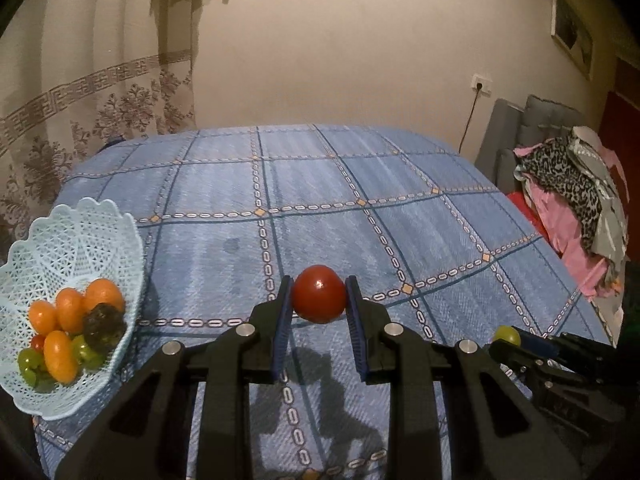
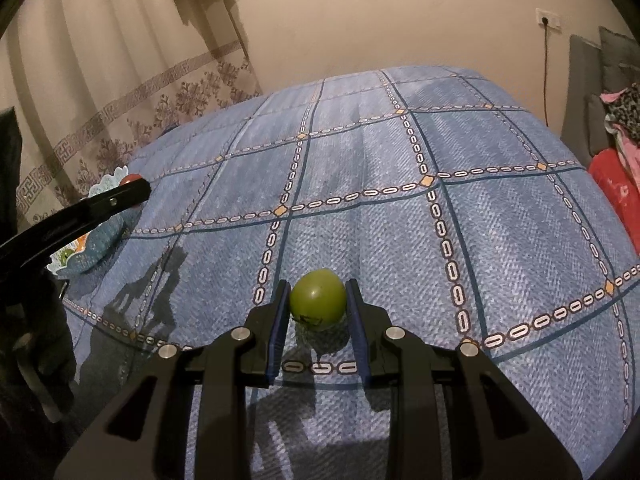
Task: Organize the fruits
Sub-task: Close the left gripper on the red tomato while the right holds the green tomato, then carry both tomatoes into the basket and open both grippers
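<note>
Left gripper (image 1: 319, 294) pinching red tomato (image 1: 319, 293) between blue pads, holding it clear above blue checked tablecloth (image 1: 320, 184) — right of pale blue mesh basket (image 1: 76, 224) carrying orange fruits (image 1: 70, 308), green ones, one dark

Right gripper (image 2: 318, 298) clamping green tomato (image 2: 317, 297) — sitting low, whether touching cloth, unclear

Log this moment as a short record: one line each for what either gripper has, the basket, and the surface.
left gripper: shut on round red tomato, held above the cloth
right gripper: shut on round green tomato, low over the cloth
basket: pale blue lattice plastic basket at the left, holding orange, green, red and dark fruits
surface: blue checked tablecloth
</note>
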### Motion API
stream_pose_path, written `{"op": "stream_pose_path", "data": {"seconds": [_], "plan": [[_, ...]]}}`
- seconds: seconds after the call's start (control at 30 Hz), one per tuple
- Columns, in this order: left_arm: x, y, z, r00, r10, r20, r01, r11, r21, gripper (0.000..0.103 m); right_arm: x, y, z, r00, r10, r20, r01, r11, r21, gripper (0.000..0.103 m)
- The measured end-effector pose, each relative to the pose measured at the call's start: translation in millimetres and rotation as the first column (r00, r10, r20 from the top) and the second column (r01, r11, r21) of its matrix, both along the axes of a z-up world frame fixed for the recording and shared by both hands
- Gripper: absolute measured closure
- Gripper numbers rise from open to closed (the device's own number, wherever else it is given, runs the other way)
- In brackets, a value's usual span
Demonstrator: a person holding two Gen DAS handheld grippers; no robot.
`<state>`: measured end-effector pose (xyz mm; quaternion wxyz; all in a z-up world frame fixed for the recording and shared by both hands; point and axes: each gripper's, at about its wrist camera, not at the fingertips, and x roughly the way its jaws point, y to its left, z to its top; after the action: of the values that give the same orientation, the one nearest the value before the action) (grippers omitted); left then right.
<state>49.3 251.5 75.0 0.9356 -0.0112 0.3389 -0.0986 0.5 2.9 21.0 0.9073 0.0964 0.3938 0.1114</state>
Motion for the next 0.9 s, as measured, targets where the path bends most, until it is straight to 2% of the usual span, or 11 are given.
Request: {"op": "stream_pose_path", "data": {"seconds": [0.57, 0.9], "plan": [[-19.0, 49.0, 15.7, 0.993, 0.102, 0.051, -0.1, 0.995, -0.028, 0.077, -0.2, 25.6, 20.1, 0.999, 0.031, 0.036, -0.032, 0.999, 0.02, 0.075], [-31.1, 98.5, 20.2, 0.974, 0.215, 0.075, -0.213, 0.976, -0.041, 0.076, 4.0, 54.8, 32.8, 0.995, 0.085, 0.059, -0.086, 0.996, 0.023, 0.075]]}}
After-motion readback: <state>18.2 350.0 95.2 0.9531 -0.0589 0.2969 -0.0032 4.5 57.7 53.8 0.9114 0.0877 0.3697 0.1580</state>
